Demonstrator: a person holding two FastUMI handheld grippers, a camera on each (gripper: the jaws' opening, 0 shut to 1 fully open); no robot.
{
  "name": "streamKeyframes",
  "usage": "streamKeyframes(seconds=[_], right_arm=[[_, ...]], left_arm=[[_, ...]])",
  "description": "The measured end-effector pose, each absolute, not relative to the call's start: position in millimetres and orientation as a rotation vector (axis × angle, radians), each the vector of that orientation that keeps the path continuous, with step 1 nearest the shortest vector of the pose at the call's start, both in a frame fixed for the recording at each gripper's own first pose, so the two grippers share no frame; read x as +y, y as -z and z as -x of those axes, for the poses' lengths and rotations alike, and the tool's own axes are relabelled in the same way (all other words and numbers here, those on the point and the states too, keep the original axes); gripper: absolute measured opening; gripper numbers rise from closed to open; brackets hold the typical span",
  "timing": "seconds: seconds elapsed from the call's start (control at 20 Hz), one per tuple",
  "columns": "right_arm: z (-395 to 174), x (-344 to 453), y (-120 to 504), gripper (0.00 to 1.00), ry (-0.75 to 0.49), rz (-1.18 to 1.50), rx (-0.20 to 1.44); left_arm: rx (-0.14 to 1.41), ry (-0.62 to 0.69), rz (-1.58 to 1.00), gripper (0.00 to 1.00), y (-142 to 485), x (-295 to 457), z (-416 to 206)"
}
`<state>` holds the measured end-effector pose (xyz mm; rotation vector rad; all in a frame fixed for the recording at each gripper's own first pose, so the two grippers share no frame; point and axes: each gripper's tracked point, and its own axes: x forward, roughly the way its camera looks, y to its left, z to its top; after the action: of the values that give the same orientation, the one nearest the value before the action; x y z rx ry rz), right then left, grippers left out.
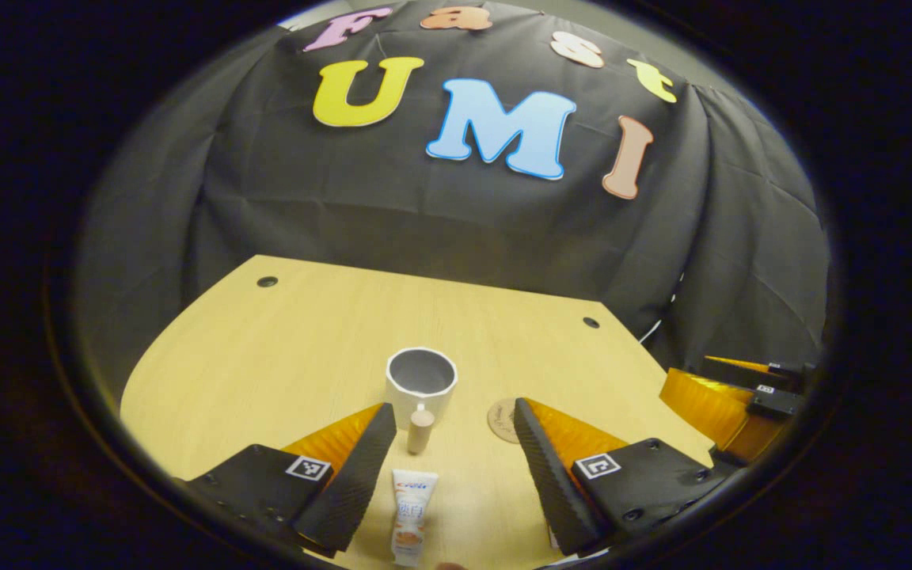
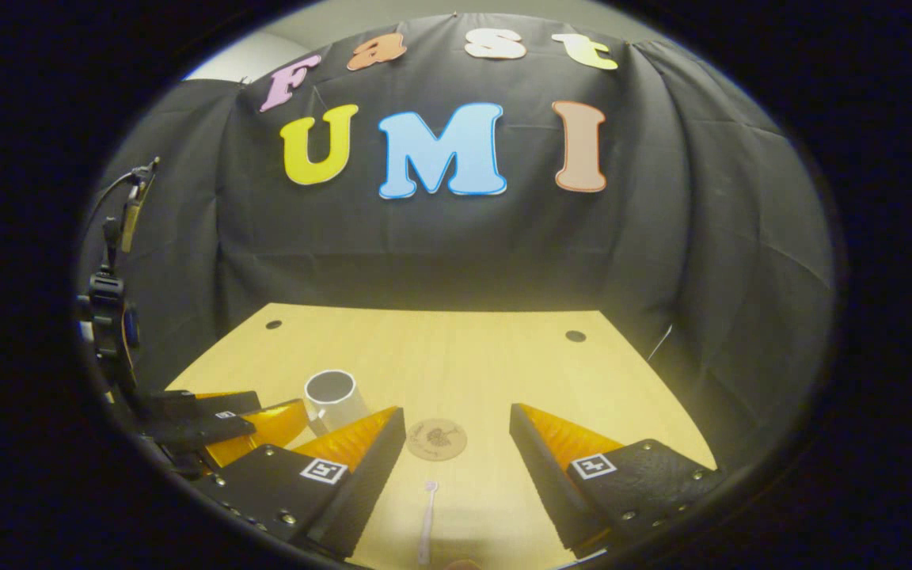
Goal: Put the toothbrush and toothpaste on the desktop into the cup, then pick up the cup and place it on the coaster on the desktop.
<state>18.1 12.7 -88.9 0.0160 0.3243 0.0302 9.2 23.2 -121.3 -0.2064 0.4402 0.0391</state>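
Toothpaste (image 1: 411, 518) lies between my wide-open left hand-held gripper (image 1: 454, 443), cap toward the empty cup (image 1: 420, 382) for an easy grab; right hand-held gripper (image 2: 456, 443), also released, straddles the toothbrush (image 2: 427, 518) near the coaster (image 2: 436, 438).

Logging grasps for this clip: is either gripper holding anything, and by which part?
Nothing is held. The left gripper stands open over the toothpaste, the right gripper open over the toothbrush.

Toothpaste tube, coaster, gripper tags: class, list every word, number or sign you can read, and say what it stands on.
Toothpaste tube: printed label, too blurred to read.
Coaster: dark drawing with small lettering, unreadable.
Left gripper and right gripper: square black-and-white tags, patterns only.
Nothing readable.
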Motion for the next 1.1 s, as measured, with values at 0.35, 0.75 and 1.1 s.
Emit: streamKeyframes(seconds=[0.35, 0.75, 1.1], right_arm=[[-22, 26, 130, 0.87, -0.079, -0.016, 0.481], [-9, 41, 177, 0.87, -0.124, -0.012, 0.686], [10, 44, 222, 0.88, -0.146, -0.009, 0.887]], left_arm=[[0.604, -0.056, 0.164, 0.96, 169, 30, 0], [0.827, -0.069, 0.198, 0.94, 216, 32, 20], [1.030, -0.081, 0.155, 0.98, 259, 37, 43]])
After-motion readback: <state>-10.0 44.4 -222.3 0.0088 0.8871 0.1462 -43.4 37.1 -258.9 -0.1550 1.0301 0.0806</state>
